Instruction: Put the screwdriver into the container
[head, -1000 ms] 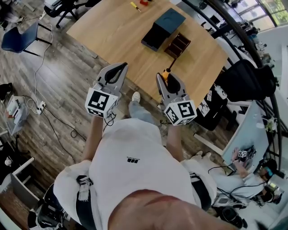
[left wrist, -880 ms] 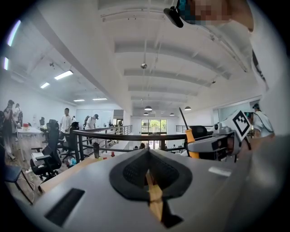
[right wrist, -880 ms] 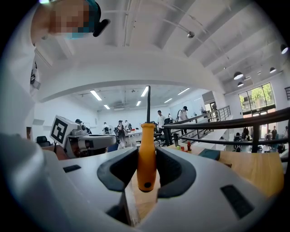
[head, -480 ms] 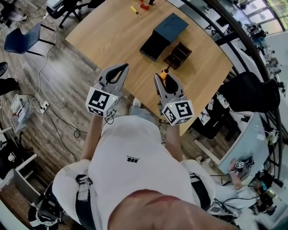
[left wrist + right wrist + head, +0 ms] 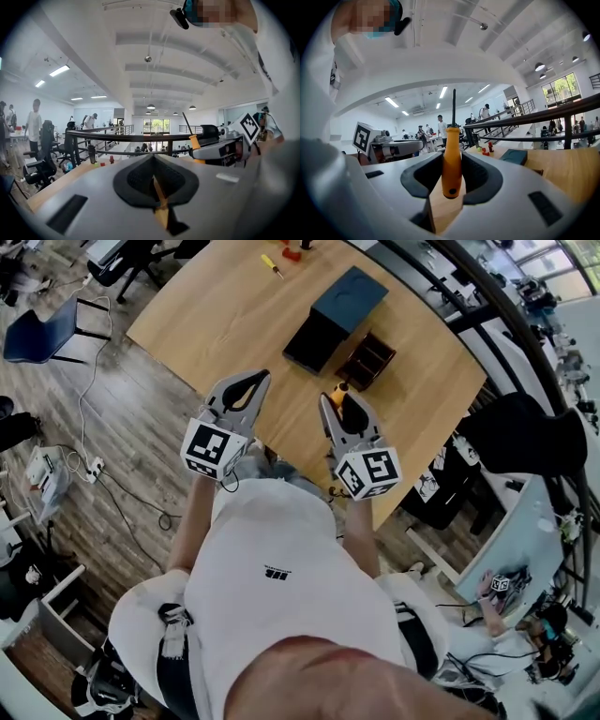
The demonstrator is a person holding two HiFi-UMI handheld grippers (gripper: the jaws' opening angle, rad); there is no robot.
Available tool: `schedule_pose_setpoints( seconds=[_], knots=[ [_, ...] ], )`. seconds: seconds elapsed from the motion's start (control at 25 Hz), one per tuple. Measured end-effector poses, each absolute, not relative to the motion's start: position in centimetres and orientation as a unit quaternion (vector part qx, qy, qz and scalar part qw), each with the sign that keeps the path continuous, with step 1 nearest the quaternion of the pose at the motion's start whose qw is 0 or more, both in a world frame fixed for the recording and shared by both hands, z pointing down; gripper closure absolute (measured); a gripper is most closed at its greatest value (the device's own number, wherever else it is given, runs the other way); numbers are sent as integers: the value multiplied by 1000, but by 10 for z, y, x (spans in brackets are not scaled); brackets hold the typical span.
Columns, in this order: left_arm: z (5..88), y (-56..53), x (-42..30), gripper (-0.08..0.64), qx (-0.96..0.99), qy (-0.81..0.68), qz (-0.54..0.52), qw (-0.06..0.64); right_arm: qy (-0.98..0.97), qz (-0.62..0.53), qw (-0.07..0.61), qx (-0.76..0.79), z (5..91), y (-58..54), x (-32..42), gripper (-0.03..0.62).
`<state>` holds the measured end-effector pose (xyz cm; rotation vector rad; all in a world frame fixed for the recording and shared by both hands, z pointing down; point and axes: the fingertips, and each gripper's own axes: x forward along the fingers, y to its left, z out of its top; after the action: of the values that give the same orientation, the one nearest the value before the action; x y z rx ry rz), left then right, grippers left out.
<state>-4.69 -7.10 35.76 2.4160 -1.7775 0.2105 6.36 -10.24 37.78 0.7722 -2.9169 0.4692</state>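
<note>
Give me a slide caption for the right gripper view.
Right gripper holding an orange-handled screwdriver upright, wooden table ahead.

Left gripper [image 5: 153, 163]: jaws seen closed together, nothing between. To the right, screwdriver [image 5: 194, 142] held upright in right gripper [image 5: 206, 137]. Bench [image 5: 55, 185] seen beneath.

A pale wooden tabletop [image 5: 225, 315] stands on a dark plank floor [image 5: 122, 427]. At its far edge lie a small yellow-handled tool [image 5: 271, 263] and some red pieces [image 5: 292, 253] just beside it. A blue chair [image 5: 47, 329] stands off the tabletop's left corner. Nearer, a white power strip [image 5: 90, 464] trails cables across the floor. A curved black railing [image 5: 492, 310] runs along the right, with a bulky black bag [image 5: 525, 432] near it. The left gripper view shows people [image 5: 33, 125] standing far off
</note>
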Motion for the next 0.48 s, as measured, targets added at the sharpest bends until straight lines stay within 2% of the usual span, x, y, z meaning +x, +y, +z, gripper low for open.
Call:
schedule_pose_setpoints(
  seconds=[0.48],
  knots=[
    [380, -130, -72, 554, 838, -536, 76, 74, -935, 174, 72, 300, 407, -148, 39, 476]
  ],
)
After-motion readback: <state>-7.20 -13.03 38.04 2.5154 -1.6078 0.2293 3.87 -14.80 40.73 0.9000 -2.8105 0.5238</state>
